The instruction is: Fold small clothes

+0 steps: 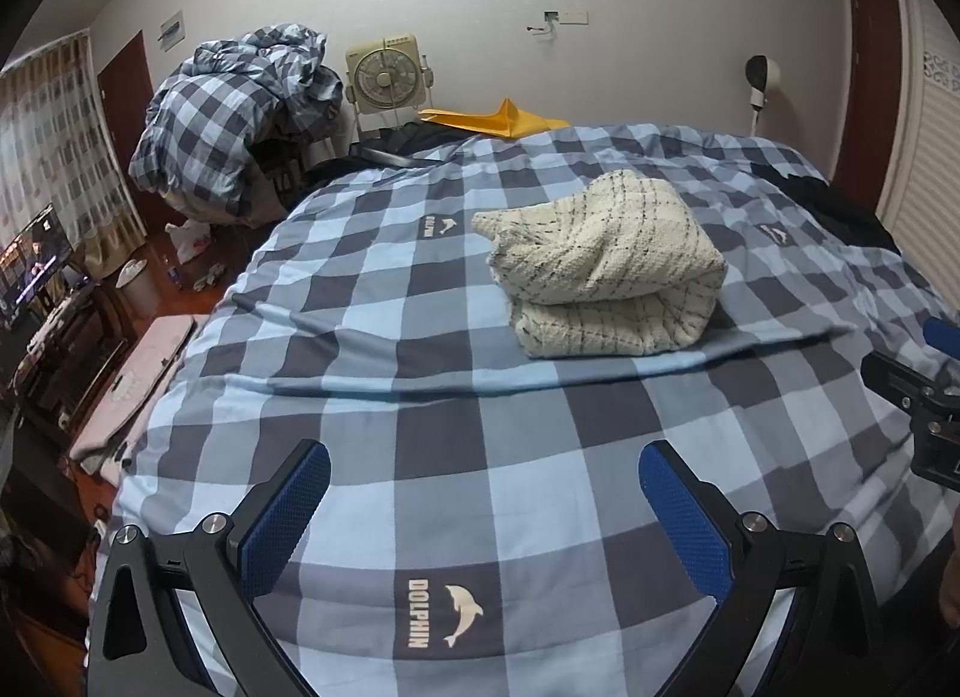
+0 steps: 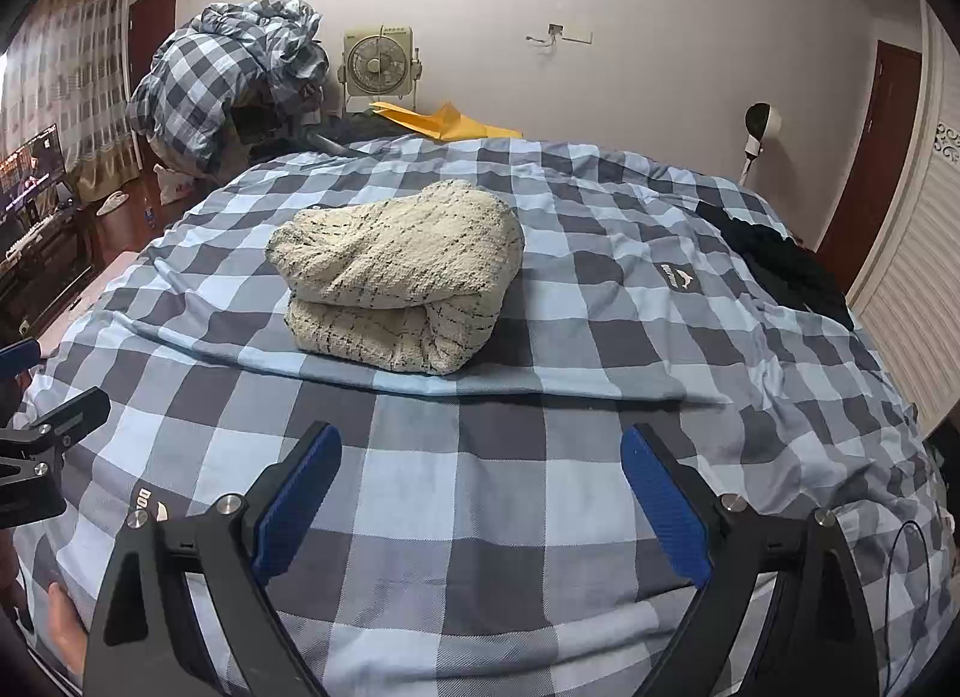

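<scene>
A cream knitted garment with thin dark check lines (image 1: 600, 265) (image 2: 396, 277) lies folded in a thick bundle on the blue-and-grey checked bed cover (image 1: 480, 457) (image 2: 510, 487). My left gripper (image 1: 485, 457) hovers over the near part of the bed, open, nothing between its blue pads. My right gripper (image 2: 481, 439) is likewise open and empty, a good way in front of the bundle. Part of the right gripper (image 1: 918, 397) shows at the right edge of the left wrist view, and part of the left gripper (image 2: 42, 445) at the left edge of the right wrist view.
A dark garment (image 2: 780, 259) lies at the bed's far right. A heaped checked duvet (image 1: 234, 109), a box fan (image 1: 384, 76) and a yellow sheet (image 1: 504, 118) stand beyond the bed. A lit screen (image 1: 30, 271) and floor clutter sit left. A hand (image 2: 66, 631) shows low left.
</scene>
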`<state>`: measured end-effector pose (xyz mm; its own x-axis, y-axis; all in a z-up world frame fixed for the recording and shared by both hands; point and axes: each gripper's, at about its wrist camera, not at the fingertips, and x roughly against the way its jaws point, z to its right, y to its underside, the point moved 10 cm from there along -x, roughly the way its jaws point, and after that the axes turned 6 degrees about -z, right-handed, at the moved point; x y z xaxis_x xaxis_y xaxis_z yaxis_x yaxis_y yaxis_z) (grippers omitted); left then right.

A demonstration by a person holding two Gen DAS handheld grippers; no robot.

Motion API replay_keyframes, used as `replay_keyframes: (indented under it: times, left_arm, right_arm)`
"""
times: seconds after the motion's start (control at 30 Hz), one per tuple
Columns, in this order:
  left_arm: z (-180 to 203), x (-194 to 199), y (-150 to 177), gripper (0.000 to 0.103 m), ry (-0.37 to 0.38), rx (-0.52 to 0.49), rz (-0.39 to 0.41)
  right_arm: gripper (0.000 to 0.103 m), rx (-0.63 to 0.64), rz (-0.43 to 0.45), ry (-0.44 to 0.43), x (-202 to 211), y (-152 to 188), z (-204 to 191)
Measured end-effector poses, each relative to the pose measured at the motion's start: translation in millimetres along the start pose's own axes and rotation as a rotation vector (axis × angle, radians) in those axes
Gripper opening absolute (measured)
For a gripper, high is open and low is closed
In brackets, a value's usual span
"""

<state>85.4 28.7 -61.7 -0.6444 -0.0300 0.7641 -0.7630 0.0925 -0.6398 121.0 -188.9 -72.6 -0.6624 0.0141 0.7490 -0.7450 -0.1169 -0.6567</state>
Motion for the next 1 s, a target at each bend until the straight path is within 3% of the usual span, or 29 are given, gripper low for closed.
replay_keyframes:
  times: [0.73,1.0]
  left_arm:
    - [-0.4,3.1,-1.6,0.103,-0.008,-0.014,0.011]
    - [7.9,8.1,-3.9,0.103,-0.052,-0.088,0.053]
  right_arm:
    - [0.092,-0.003,-0.009,0.004,-0.5,2.5,-2.2]
    - [0.092,-0.002,-0.013,0.006,-0.5,3.7,-3.6]
